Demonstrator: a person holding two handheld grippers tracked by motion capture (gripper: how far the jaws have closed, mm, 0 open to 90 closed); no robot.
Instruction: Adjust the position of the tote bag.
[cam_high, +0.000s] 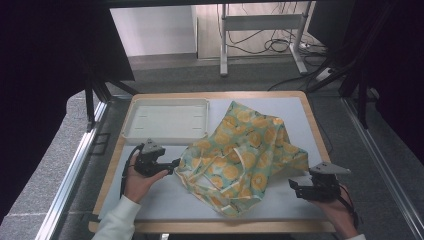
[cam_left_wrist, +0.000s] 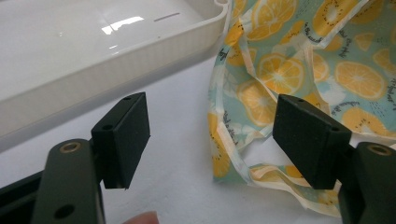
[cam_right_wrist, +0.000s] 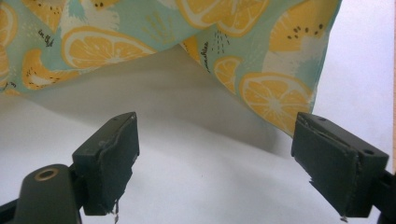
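While spread wide, left gripper (cam_high: 176, 165) fingers (cam_left_wrist: 122, 137) empty, at cloth's left hem | fruit-print cloth (cam_high: 245, 157) crumpled mid-table (cam_high: 165, 200), beside white tray (cam_high: 166, 119) | right gripper (cam_high: 294, 186) fingers (cam_right_wrist: 108, 161) released, just short of cloth's right corner

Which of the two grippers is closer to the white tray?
The left gripper. It sits just below the tray, beside the fruit-print cloth; the right gripper is across that cloth, near the table's near right corner.
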